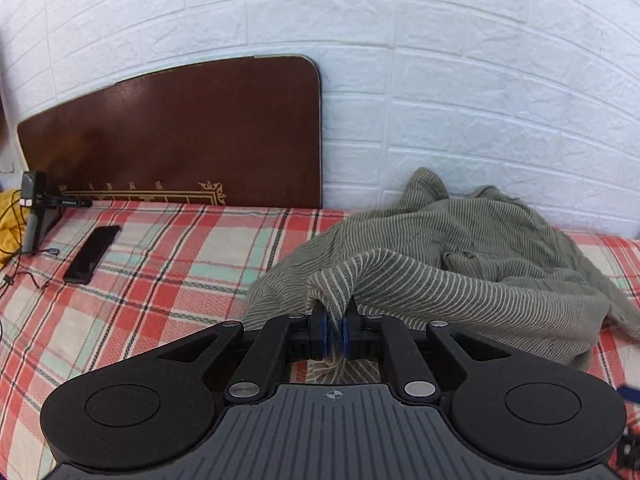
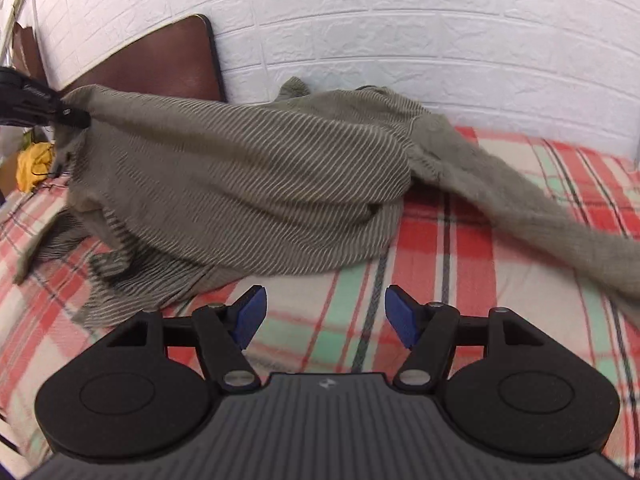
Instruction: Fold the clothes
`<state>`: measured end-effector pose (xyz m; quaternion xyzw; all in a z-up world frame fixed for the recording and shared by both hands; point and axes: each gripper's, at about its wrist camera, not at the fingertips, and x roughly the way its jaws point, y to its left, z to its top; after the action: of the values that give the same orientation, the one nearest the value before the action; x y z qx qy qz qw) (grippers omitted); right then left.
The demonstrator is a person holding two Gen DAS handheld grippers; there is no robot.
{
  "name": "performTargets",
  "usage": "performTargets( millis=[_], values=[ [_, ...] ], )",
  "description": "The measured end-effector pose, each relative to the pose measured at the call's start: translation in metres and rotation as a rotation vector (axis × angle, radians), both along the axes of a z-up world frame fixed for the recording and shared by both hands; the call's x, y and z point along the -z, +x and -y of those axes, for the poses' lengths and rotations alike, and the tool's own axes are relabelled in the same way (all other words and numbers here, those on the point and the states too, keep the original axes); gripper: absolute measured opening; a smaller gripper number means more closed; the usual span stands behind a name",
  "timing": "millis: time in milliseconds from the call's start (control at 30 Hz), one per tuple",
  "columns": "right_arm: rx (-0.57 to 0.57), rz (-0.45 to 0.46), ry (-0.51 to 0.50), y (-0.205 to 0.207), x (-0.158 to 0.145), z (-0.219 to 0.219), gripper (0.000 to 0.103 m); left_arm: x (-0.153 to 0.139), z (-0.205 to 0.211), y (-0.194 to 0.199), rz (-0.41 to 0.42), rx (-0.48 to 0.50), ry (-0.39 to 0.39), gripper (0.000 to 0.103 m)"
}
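L gripper (image 1: 336, 312) pinching striped garment (image 1: 460, 264); R gripper (image 2: 325, 312) spread over plaid sheet (image 2: 460, 280); phone (image 1: 92, 254) nearby.

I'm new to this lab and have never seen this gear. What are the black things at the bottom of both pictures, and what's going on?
They are handheld grippers, one in each of a person's hands, each with a camera looking along its jaws. In the left camera's picture, the left gripper has its jaws shut on a fold of the striped grey-green garment, which lies on a plaid bedsheet near a phone. In the right camera's picture, the right gripper is open and empty above the sheet.
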<state>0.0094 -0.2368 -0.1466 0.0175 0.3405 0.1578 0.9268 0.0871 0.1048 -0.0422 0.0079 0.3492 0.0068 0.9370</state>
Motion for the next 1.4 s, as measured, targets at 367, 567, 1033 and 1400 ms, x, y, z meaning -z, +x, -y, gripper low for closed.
performTargets(
  millis=[367, 567, 1033, 1400],
  values=[
    [-0.001, -0.098, 0.161, 0.062, 0.023, -0.001, 0.002, 0.027, -0.011, 0.011, -0.056, -0.010, 0.019, 0.014],
    [-0.047, -0.029, 0.314, 0.017, -0.033, 0.026, 0.001, 0.018, -0.017, -0.001, -0.051, -0.015, 0.014, 0.013],
    [0.044, 0.369, 0.318, -0.105, -0.166, 0.100, 0.001, -0.053, -0.007, -0.093, 0.106, 0.064, 0.001, 0.032],
    [0.209, -0.056, 0.119, -0.098, -0.042, 0.090, 0.030, 0.062, 0.031, -0.142, -0.106, 0.245, 0.291, 0.055]
  ],
)
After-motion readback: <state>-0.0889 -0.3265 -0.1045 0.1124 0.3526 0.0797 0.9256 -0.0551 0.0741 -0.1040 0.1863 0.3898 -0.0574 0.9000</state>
